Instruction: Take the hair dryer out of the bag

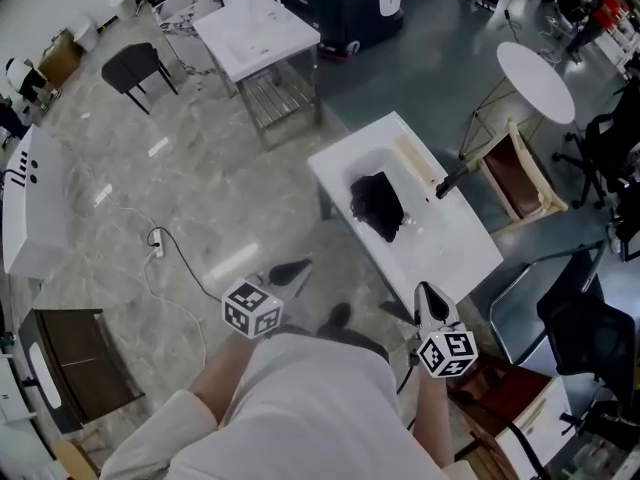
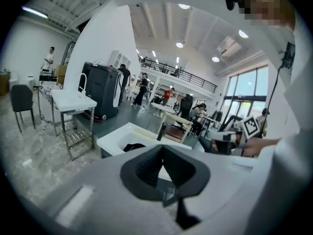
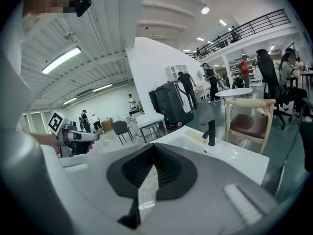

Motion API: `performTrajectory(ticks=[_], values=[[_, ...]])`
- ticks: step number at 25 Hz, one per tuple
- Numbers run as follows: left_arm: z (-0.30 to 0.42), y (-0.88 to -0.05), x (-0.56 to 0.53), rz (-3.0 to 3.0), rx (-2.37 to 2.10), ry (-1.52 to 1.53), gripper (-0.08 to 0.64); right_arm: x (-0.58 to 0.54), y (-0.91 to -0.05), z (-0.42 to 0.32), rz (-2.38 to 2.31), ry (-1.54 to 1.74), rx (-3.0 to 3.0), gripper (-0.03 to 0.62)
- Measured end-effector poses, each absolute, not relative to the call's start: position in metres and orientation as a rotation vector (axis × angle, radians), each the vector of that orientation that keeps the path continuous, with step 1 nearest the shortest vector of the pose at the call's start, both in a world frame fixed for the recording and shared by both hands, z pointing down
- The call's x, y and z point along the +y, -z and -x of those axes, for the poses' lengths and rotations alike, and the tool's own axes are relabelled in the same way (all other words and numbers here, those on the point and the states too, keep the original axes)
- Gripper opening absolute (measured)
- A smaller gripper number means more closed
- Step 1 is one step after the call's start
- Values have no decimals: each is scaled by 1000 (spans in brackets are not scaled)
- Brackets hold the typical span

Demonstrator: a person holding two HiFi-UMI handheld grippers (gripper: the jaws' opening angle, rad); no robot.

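A black bag (image 1: 377,206) lies in the basin of a white sink counter (image 1: 460,258), beside a black faucet (image 1: 450,181). No hair dryer shows outside the bag. Both grippers are short of the counter, and neither touches the bag. My left gripper (image 1: 298,266) hovers over the floor to the counter's near left, jaws shut and empty. My right gripper (image 1: 425,290) is at the counter's near corner, also shut and empty. In the left gripper view the shut jaws (image 2: 162,148) point toward the bag (image 2: 133,146). In the right gripper view the shut jaws (image 3: 154,146) point toward the faucet (image 3: 211,131).
A wooden chair (image 1: 520,173) stands behind the counter, a round white table (image 1: 535,80) beyond it. A white metal table (image 1: 255,33) and a black chair (image 1: 135,68) stand farther back. A cable (image 1: 160,258) runs across the floor at left. A dark office chair (image 1: 590,338) is at right.
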State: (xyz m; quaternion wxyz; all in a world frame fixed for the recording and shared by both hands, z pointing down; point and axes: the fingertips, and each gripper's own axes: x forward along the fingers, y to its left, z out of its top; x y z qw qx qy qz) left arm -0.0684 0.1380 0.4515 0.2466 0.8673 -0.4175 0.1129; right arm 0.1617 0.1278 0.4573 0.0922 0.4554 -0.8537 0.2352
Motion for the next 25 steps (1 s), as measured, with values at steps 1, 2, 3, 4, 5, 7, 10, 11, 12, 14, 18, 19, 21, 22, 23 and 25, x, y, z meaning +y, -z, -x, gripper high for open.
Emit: performTrajectory(ticks=[1, 2, 3, 4, 5, 7, 10, 11, 12, 14, 18, 19, 21, 22, 23, 25], values=[[65, -451, 134, -2365, -1142, -305, 0, 123, -459, -163, -1343, -699, -2538, 6], [62, -452, 130, -2365, -1145, -303, 0, 119, -460, -165, -1337, -700, -2541, 6], [59, -452, 127, -2364, -1147, -302, 0, 115, -462, -167, -1332, -703, -2543, 6], [57, -453, 125, -2363, -1148, -302, 0, 112, -464, -167, -1327, -706, -2545, 6], [56, -454, 124, -2361, -1148, -302, 0, 110, -465, -167, -1323, -709, -2546, 6], [55, -456, 122, -2356, -1150, -305, 0, 106, -466, -166, -1316, -714, -2551, 6], [56, -458, 115, -2347, -1155, -313, 0, 98, -468, -163, -1306, -727, -2556, 6], [56, -458, 113, -2345, -1154, -314, 0, 96, -469, -162, -1304, -733, -2554, 6], [56, -458, 111, -2345, -1152, -313, 0, 93, -470, -162, -1301, -737, -2551, 6], [56, -458, 106, -2347, -1145, -308, 0, 88, -474, -159, -1295, -742, -2544, 6], [59, -463, 90, -2355, -1115, -296, 0, 75, -482, -152, -1297, -751, -2529, 6], [59, -464, 85, -2358, -1105, -294, 0, 71, -482, -150, -1300, -751, -2526, 6], [61, -466, 72, -2365, -1085, -295, 0, 61, -483, -146, -1309, -751, -2518, 6], [62, -467, 65, -2368, -1074, -297, 0, 56, -484, -145, -1317, -752, -2512, 6], [63, -468, 57, -2373, -1061, -301, 0, 50, -485, -143, -1328, -754, -2505, 6], [65, -471, 39, -2387, -1037, -312, 0, 37, -487, -140, -1350, -761, -2492, 6]])
